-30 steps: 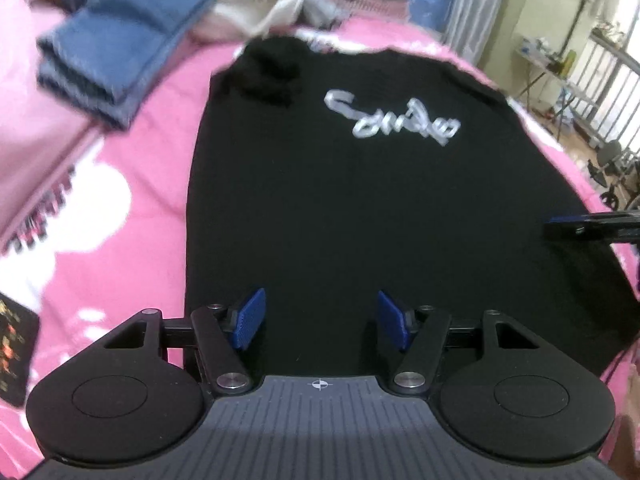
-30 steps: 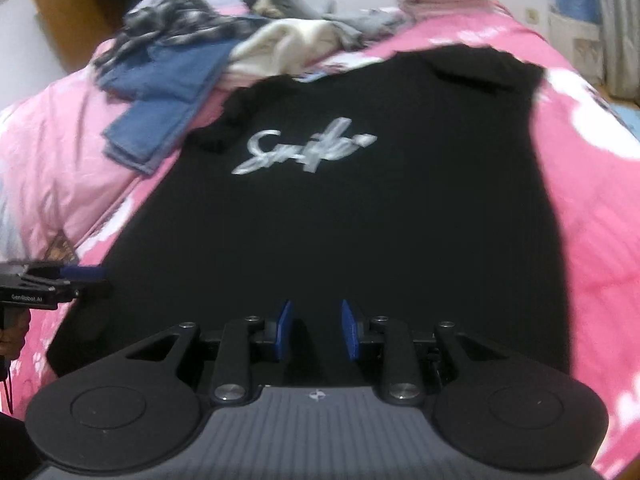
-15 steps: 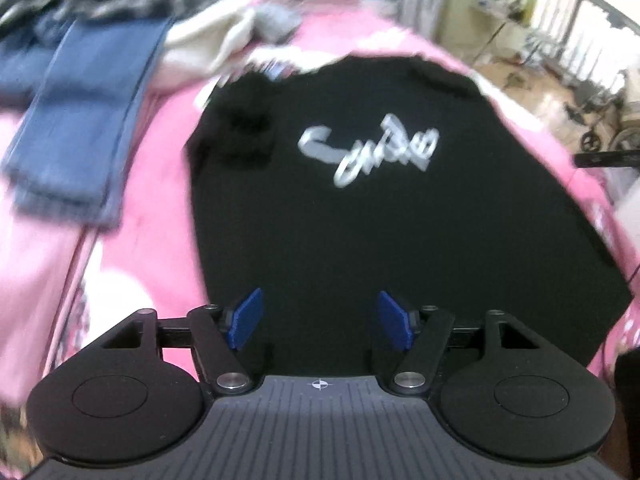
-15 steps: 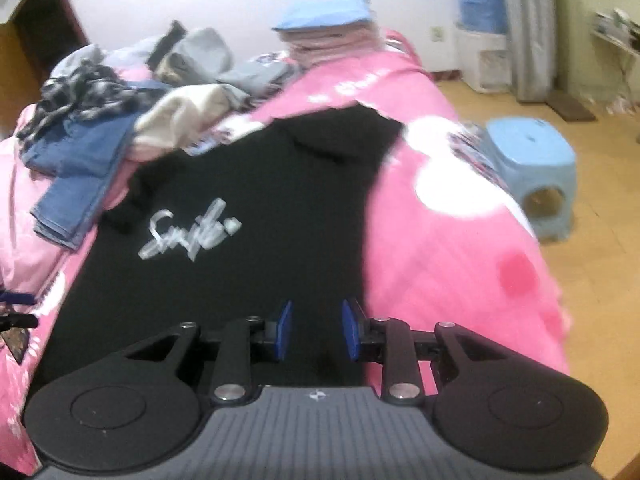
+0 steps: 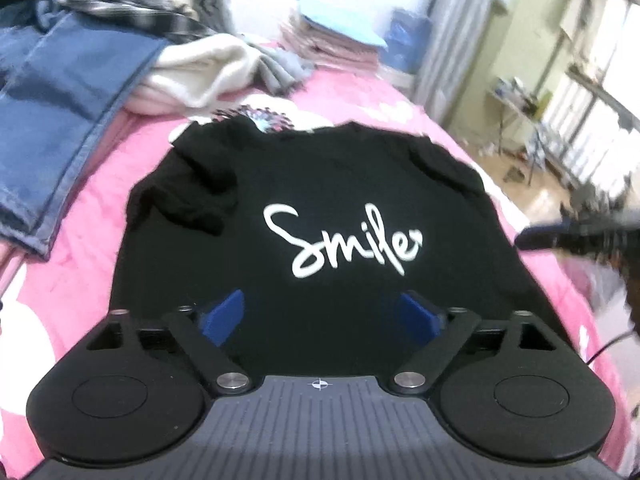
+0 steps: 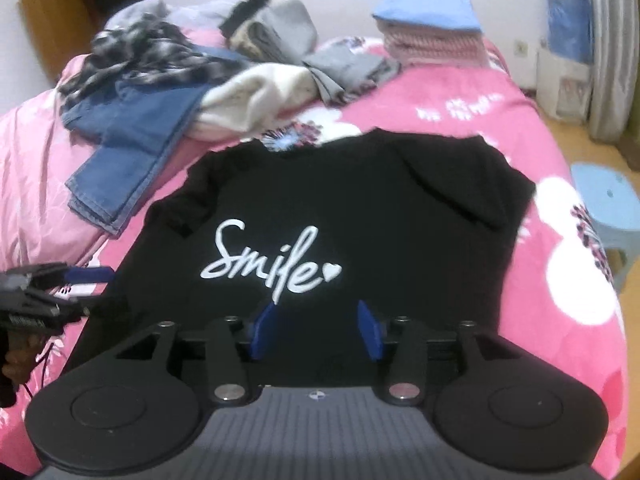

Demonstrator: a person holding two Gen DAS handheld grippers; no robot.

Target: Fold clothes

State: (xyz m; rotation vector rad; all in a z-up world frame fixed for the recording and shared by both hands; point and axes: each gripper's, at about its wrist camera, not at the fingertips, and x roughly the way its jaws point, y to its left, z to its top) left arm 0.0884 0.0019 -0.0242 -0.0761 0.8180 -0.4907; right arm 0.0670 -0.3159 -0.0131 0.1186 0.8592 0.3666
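A black T-shirt [image 5: 320,184] with a white "Smile" print lies flat, front up, on the pink bedspread [image 5: 100,184]. Both short sleeves are folded in onto its body. My left gripper [image 5: 320,308] hovers over the shirt's lower part. Its jaws are opening wide and nothing is pinched between the blue pads [image 5: 224,314]. My right gripper [image 6: 316,326] hangs over the same end of the T-shirt [image 6: 360,208], jaws opening, with only shirt cloth lying below the gap. Each view catches the other gripper at its side edge: the right gripper [image 5: 560,234] and the left gripper [image 6: 60,284].
Folded blue jeans [image 6: 128,160], a cream garment [image 6: 264,92], grey and plaid clothes [image 6: 280,28] are heaped at the bed's far end. A folded stack with a blue top [image 6: 432,28] stands at the far right corner. A blue stool [image 6: 612,208] is on the floor beside the bed.
Both grippers have lifted and drawn back from the shirt, and both pairs of jaws have spread wider. The right wrist view swung toward the stool, then back to the shirt.
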